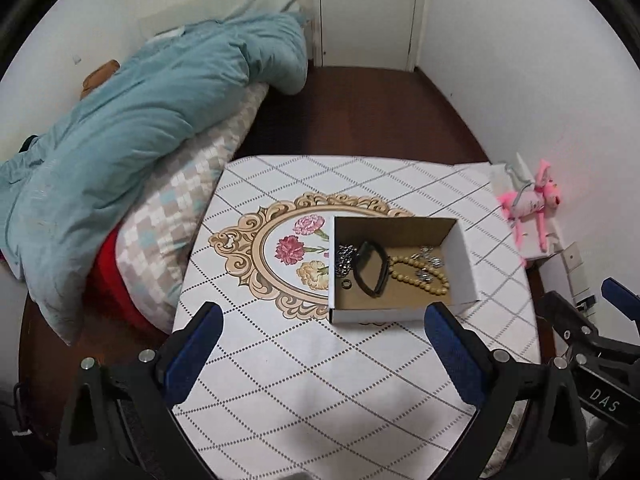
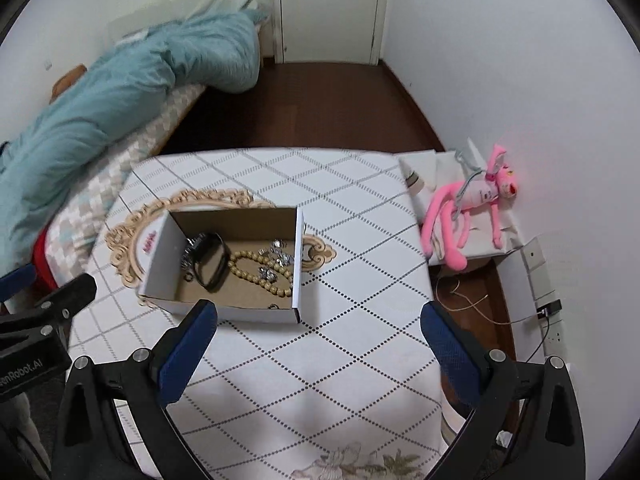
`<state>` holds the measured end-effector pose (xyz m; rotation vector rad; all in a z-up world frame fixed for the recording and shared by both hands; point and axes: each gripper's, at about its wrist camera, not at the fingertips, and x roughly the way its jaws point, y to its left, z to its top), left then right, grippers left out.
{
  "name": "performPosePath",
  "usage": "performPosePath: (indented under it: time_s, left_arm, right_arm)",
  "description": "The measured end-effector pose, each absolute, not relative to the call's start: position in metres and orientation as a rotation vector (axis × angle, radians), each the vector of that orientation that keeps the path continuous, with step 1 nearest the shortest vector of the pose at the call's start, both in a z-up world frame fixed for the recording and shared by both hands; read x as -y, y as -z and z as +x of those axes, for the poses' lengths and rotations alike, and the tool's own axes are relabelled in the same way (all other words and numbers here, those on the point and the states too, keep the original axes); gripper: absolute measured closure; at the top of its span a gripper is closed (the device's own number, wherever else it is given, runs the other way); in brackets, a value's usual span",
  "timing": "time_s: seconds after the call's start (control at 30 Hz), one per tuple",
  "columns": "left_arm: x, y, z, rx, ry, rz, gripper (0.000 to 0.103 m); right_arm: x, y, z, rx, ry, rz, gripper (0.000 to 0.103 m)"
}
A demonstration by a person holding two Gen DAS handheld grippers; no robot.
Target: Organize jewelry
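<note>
An open cardboard box point(image 1: 466, 254) point(image 2: 160, 252) sits on the white diamond-patterned table point(image 1: 320, 380) point(image 2: 340, 340). Inside lie a tan bead bracelet point(image 1: 420, 276) point(image 2: 256, 270), a black band point(image 1: 370, 270) point(image 2: 208, 266), silver chain pieces point(image 1: 345, 260) point(image 2: 276, 258) and a small ring point(image 1: 346, 285) point(image 2: 188, 277). My left gripper point(image 1: 324, 316) hovers open above the table, nearer than the box, with nothing between its blue pads. My right gripper point(image 2: 318, 312) is also open and empty, above the table's right part, near the box's front wall.
A bed with a teal quilt point(image 1: 140, 120) point(image 2: 120, 100) borders the table on the left. A pink plush toy point(image 1: 532, 204) point(image 2: 468, 208) lies on a white stand at the right wall. Dark wood floor and a white door point(image 1: 368, 8) lie beyond; wall sockets and cables point(image 2: 548, 312) at right.
</note>
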<state>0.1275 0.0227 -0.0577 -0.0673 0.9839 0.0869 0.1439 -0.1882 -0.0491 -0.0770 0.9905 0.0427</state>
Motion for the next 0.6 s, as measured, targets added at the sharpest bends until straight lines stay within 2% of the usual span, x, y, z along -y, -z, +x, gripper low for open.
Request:
performPosePath:
  time_s: [0.23,0.6]
  left_arm:
    - [-0.019,0.016,0.09,-0.907,-0.078,-0.074,0.0]
    - [-0.015,-0.023,0.06,-0.846,-0.047,-0.078,0.0]
  right_arm:
    - [0.193,-0.009,0.098,-0.883,-0.021,-0.071,0.0]
    - [0.193,-0.062,0.054,-0.805,-0.025,-0.055,0.0]
